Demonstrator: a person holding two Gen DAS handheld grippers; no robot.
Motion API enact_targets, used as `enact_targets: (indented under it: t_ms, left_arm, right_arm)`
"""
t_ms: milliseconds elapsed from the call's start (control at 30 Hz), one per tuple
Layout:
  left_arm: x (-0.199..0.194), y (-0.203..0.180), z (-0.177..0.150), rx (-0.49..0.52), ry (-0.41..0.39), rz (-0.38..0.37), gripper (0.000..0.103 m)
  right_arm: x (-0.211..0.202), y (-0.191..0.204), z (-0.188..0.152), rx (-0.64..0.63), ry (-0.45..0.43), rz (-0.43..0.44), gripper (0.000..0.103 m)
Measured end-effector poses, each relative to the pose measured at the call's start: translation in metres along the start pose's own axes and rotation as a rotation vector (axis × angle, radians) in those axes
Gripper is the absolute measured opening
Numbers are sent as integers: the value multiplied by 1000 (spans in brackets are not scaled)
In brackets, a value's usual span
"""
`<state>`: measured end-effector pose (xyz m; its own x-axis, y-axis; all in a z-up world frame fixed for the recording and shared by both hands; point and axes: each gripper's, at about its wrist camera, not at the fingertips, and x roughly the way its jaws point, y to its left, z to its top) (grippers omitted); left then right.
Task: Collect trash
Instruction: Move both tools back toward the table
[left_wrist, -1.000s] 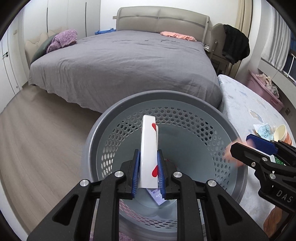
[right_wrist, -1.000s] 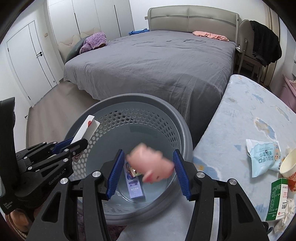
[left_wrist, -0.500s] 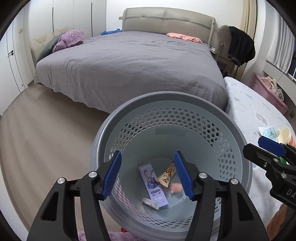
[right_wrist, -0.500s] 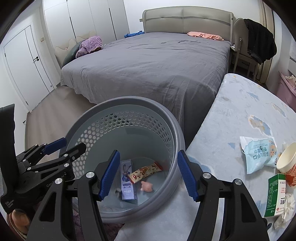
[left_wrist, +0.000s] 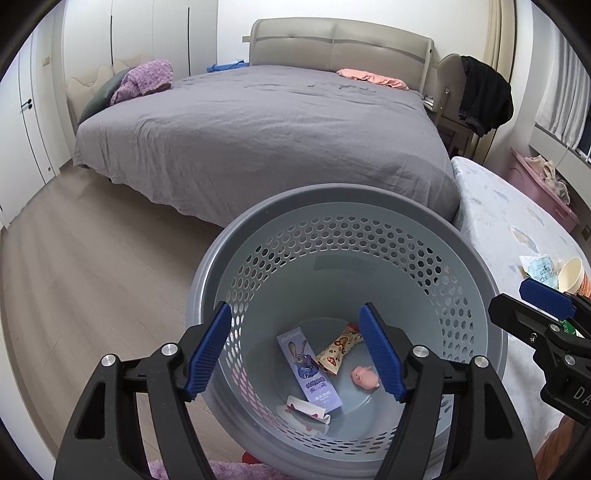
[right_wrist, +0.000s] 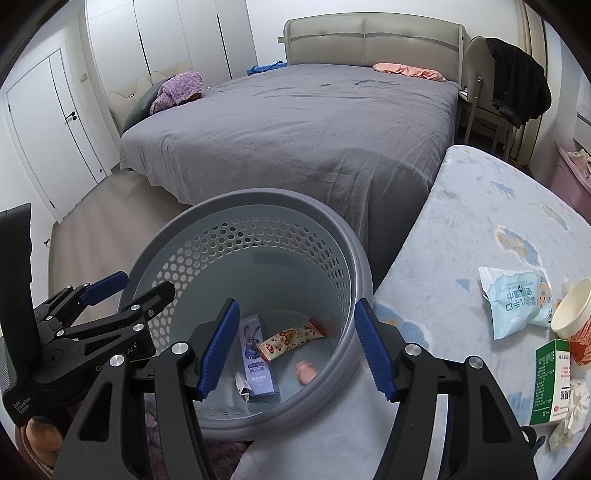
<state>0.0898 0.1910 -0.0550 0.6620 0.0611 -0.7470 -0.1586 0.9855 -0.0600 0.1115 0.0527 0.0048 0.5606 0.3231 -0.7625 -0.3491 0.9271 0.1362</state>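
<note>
A grey perforated basket (left_wrist: 369, 206) stands on the floor; it also shows in the right wrist view (right_wrist: 354, 254). Inside lie a purple rabbit box (left_wrist: 308, 371), a snack wrapper (left_wrist: 338, 349), a pink toy pig (left_wrist: 364, 376) and a white carton (left_wrist: 306, 408). My left gripper (left_wrist: 295, 349) is open and empty above the basket. My right gripper (right_wrist: 295, 347) is open and empty over the basket's right side. On the low table (right_wrist: 480, 221) lie a light blue packet (right_wrist: 517, 299), a paper cup (right_wrist: 570, 310), a green and white box (right_wrist: 550, 380) and crumpled tissue (right_wrist: 569, 417).
A big bed with a grey cover (left_wrist: 258, 133) fills the room behind the basket. A chair with a black jacket (left_wrist: 484, 96) stands at the bed's right. A pink bin (left_wrist: 543, 192) sits at the far right. Wooden floor (left_wrist: 74, 280) lies to the left.
My left gripper opened and dropped the white carton into the basket. My right gripper let go of the pink pig, which now lies in the basket. Both grippers have risen slightly.
</note>
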Motion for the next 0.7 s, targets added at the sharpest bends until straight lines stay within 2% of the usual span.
enact_targets:
  t_ms: [333, 700]
  left_arm:
    - [0, -4, -2, 8, -8, 5, 80]
    - [-14, -14, -3, 24, -16, -13, 81]
  right_arm:
    - [-9, -15, -14, 39, 8, -30, 62]
    - [-43, -55, -32, 108, -4, -81, 64]
